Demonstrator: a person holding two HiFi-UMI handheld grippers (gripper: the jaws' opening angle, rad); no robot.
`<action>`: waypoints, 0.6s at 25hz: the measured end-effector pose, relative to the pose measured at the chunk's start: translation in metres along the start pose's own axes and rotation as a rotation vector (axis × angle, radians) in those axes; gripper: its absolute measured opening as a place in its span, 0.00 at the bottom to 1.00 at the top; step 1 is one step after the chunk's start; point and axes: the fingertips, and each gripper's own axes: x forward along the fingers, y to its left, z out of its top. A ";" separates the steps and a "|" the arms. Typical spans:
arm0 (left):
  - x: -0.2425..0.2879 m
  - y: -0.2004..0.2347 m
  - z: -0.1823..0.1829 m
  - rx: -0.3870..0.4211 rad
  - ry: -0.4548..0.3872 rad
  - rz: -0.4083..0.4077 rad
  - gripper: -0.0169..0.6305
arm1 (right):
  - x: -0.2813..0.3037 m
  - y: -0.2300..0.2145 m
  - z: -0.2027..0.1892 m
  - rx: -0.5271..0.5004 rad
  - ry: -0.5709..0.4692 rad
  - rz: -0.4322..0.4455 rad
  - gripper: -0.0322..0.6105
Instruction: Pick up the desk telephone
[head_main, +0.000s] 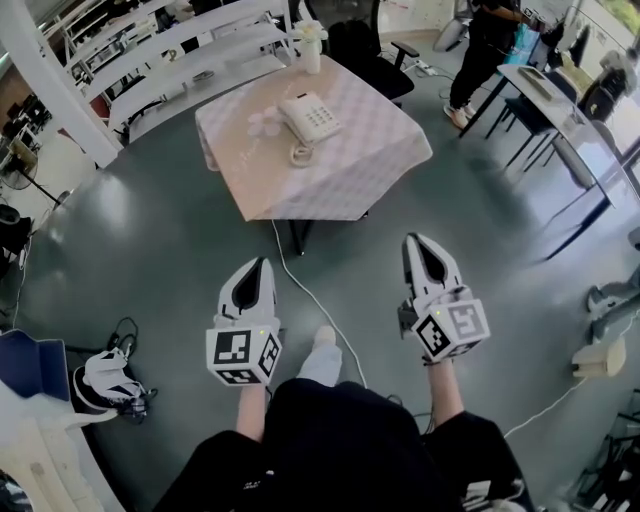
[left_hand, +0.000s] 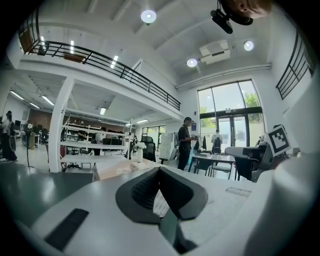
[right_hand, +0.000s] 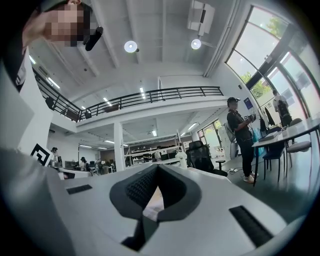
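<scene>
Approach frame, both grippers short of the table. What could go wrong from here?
The white cable on the grey floor runs from the cloth-covered table toward the person's shoe; it could trip them.
The left gripper and right gripper are both shut; they must open before reaching the white desk telephone.
Its coiled white cord lies loose and may snag.

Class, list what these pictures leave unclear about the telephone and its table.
Desk telephone: head view, too small to read its keys.
Pale object beside it: head view, too blurred to identify.
Gripper views: left gripper and right gripper themselves hide the telephone.
Floor cable: head view, end hidden under the table.
</scene>
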 end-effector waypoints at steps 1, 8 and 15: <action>0.011 0.004 0.002 -0.001 0.003 -0.006 0.02 | 0.011 -0.004 0.001 -0.001 0.003 -0.005 0.04; 0.081 0.033 0.013 -0.011 0.011 -0.036 0.02 | 0.078 -0.024 -0.004 0.005 0.032 -0.024 0.04; 0.130 0.059 0.006 -0.030 0.036 -0.058 0.02 | 0.132 -0.032 -0.024 0.014 0.077 -0.025 0.04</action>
